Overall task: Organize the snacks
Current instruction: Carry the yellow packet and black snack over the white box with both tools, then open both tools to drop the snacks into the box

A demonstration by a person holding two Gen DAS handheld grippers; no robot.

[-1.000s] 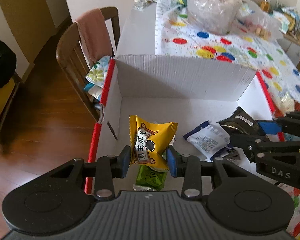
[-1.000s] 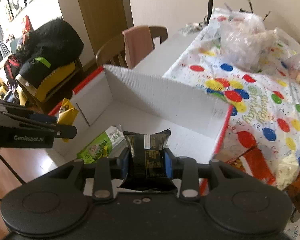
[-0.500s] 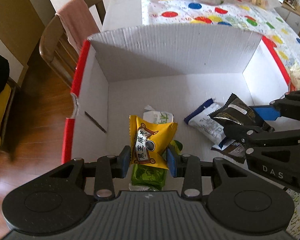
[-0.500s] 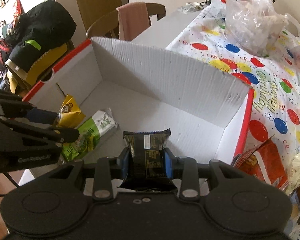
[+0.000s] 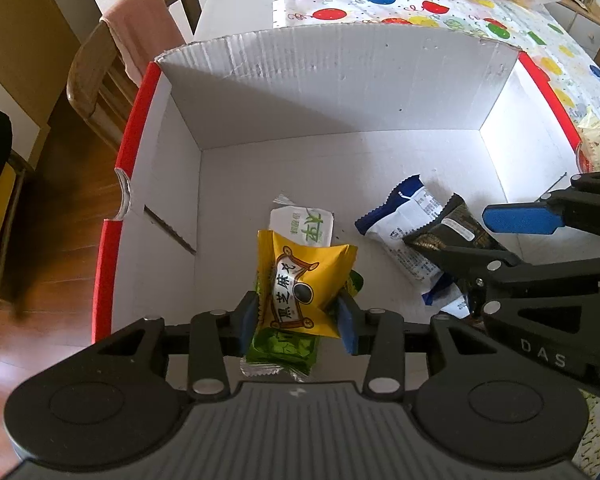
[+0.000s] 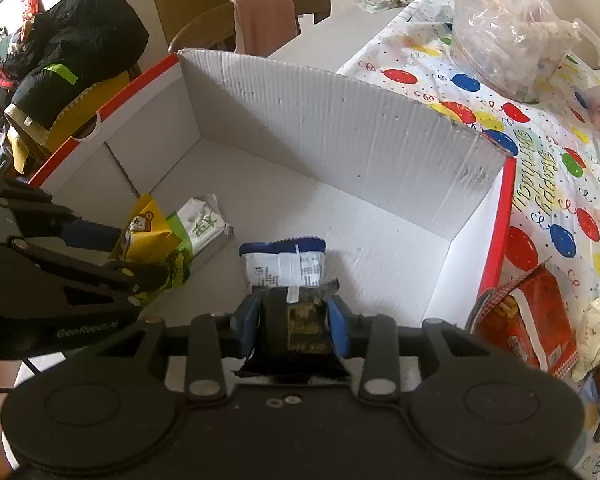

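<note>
Snacks feel light and crinkly: my left gripper (image 5: 298,316), jaws just easing apart, loosely brackets the yellow packet (image 5: 304,284) mid-body; my right gripper (image 6: 294,320), also loosening, pinches the black packet (image 6: 296,320) at lower centre.

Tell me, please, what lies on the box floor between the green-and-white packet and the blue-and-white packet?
Nothing: in the right wrist view, bare white box floor separates the green-and-white packet from the blue-and-white packet. The left wrist view shows the same gap.
</note>
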